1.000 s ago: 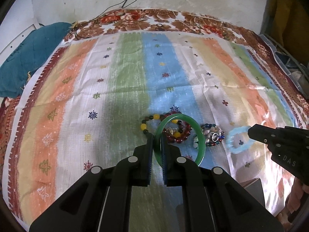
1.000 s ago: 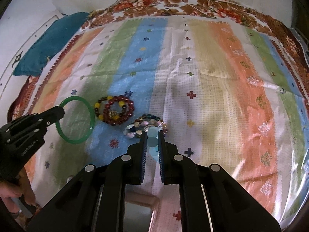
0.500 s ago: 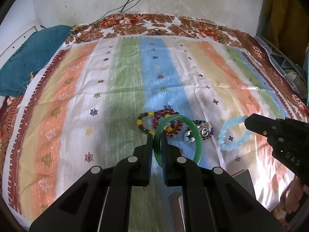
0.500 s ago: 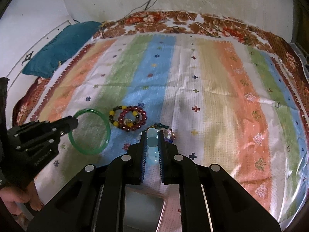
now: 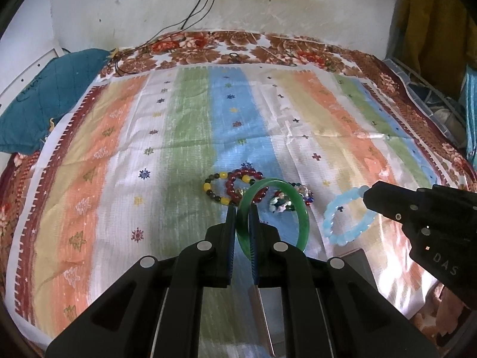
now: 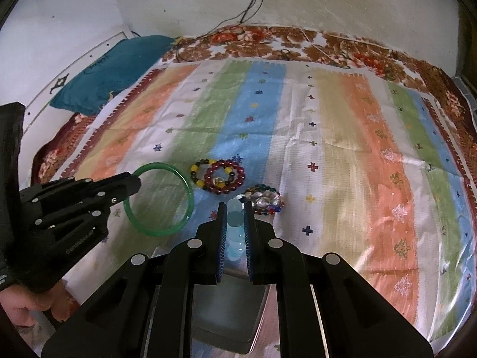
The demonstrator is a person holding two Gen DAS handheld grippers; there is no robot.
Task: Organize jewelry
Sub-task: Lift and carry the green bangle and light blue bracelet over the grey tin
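Note:
My left gripper (image 5: pixel 242 208) is shut on a green bangle (image 5: pixel 301 205) and holds it above the striped cloth; the bangle also shows in the right wrist view (image 6: pixel 184 185). My right gripper (image 6: pixel 234 205) is shut on a pale blue bead bracelet (image 6: pixel 235 217), which hangs from its tips in the left wrist view (image 5: pixel 342 232). On the cloth lie a dark red bead bracelet (image 6: pixel 225 176) with a yellow-and-dark bead bracelet (image 6: pixel 196 173) and a mixed-colour bead bracelet (image 6: pixel 263 200).
A grey metal box (image 6: pixel 226 313) sits on the near edge below my right gripper; its corner shows in the left wrist view (image 5: pixel 357 256). A teal cushion (image 5: pixel 50 101) lies at the far left. Cables (image 5: pixel 205 3) hang down the back wall.
Both grippers have lifted and pulled back toward the near edge with their bracelets. The bracelets on the cloth have not moved.

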